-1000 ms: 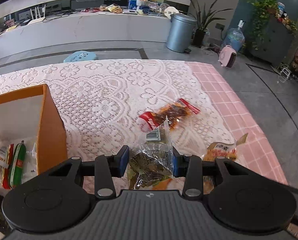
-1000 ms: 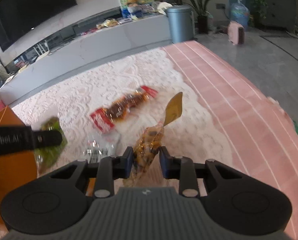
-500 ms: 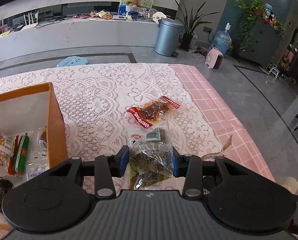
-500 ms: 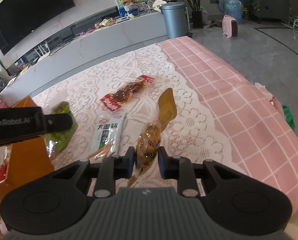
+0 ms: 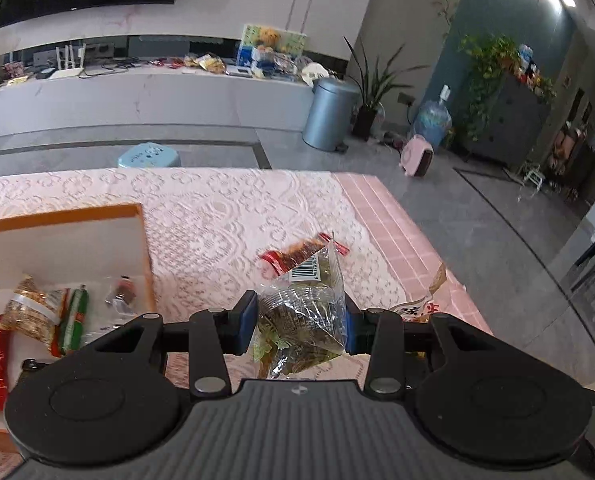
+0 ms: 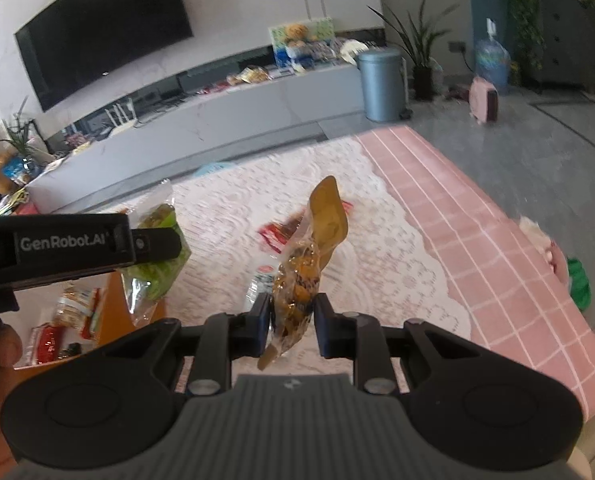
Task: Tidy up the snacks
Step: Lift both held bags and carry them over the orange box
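Observation:
My left gripper (image 5: 299,326) is shut on a clear packet of green snack (image 5: 305,312) and holds it above the table, just right of the orange box (image 5: 145,240). The same green packet (image 6: 157,264) shows in the right wrist view under the left gripper (image 6: 153,246). My right gripper (image 6: 291,320) is shut on a clear packet of orange-brown snack (image 6: 301,276) with a yellow end, held above the lace cloth. The box holds several snack packets (image 5: 33,312). A red packet (image 5: 297,252) lies on the table beyond the green one.
A white packet (image 5: 413,310) lies on the table to the right, and shows below the held snack in the right wrist view (image 6: 259,280). The pink checked cloth (image 6: 477,248) runs to the table's right edge. A green and white object (image 6: 573,276) lies past that edge.
Both grippers have risen with their packets and the left one has moved closer to the orange box. More of the box's inside shows.

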